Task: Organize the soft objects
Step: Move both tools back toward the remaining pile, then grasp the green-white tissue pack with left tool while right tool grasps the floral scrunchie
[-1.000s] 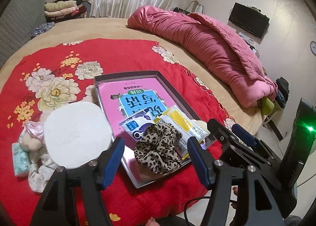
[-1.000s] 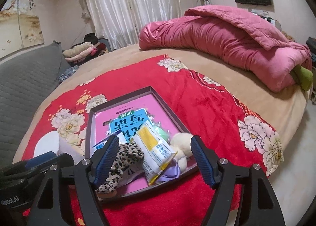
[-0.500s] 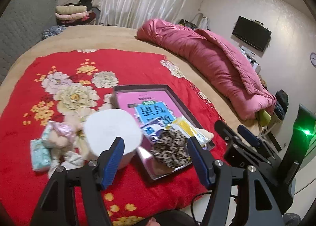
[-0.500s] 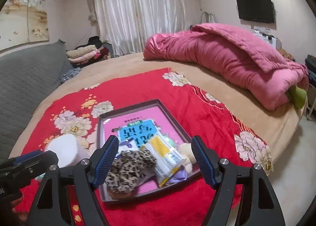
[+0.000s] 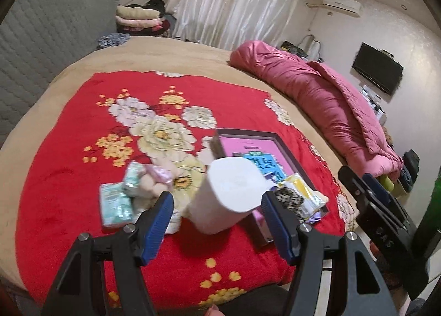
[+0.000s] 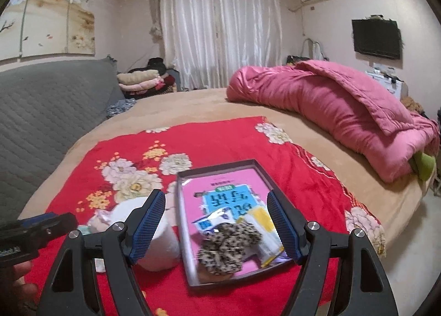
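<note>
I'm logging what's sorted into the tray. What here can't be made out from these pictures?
- Tray near corner, left wrist view: hidden behind the paper roll.
- Leopard scrunchie, right wrist view: motion-blurred.
- Packets under it: overlapped, count unclear.
- Soft pile beside the roll: blurred, items indistinct.

A red blanket [image 6: 220,136] printed with cream and yellow flowers covers the tan bed [image 6: 193,101]. On the blanket, a dark-rimmed tray [image 6: 190,233] holds a pink and blue book [image 6: 228,192], a leopard-spotted scrunchie [image 6: 226,247] and a yellow-white packet [image 6: 264,222]. Left of the tray stand a white paper roll [image 5: 228,194] and what look like pale green tissue packs [image 5: 114,203], blurred. Behind lies a pink quilt [image 6: 344,112].
</note>
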Available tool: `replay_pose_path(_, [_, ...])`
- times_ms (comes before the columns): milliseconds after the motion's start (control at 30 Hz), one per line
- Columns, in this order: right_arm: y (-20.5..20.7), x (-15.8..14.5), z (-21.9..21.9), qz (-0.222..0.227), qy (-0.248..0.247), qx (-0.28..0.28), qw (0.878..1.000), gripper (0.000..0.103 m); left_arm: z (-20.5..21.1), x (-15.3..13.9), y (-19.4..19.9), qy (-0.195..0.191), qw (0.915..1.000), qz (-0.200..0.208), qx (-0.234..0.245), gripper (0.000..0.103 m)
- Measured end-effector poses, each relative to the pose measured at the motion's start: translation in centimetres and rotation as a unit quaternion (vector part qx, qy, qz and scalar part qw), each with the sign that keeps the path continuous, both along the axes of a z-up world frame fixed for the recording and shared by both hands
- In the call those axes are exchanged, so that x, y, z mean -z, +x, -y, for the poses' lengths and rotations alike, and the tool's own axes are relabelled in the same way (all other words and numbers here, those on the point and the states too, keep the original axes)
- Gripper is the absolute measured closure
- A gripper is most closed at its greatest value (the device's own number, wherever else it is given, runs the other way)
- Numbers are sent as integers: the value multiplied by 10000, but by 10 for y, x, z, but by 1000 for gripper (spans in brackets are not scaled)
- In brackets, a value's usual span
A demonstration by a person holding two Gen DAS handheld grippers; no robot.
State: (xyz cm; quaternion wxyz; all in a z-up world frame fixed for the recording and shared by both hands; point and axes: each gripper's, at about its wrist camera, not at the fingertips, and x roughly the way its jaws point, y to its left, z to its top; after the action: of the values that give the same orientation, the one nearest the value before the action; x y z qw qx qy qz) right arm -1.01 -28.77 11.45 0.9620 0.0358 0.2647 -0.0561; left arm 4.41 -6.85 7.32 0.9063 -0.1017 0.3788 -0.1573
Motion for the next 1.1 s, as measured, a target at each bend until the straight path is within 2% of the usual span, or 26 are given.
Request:
replay_pose_path(267, [-3, -13, -37, 61, -67, -417, 9991, 26, -35, -5, -8, 28, 9994, 15, -355, 37])
replay_pose_path(500, [-8, -17, -66, 43, -139, -761, 9970, 26, -54, -3, -11, 32, 9989, -59, -459, 37])
replay_pose_path(900, [-16, -7, -117, -99, -279, -1475, 9886, 26, -103, 9, -2, -66, 9944, -236, -1024, 37])
replay_pose_path(1100, [-15, 10, -137, -308, -277, -1834, 9822, 26, -119, 32, 7, 152, 9911, -528, -1211, 37])
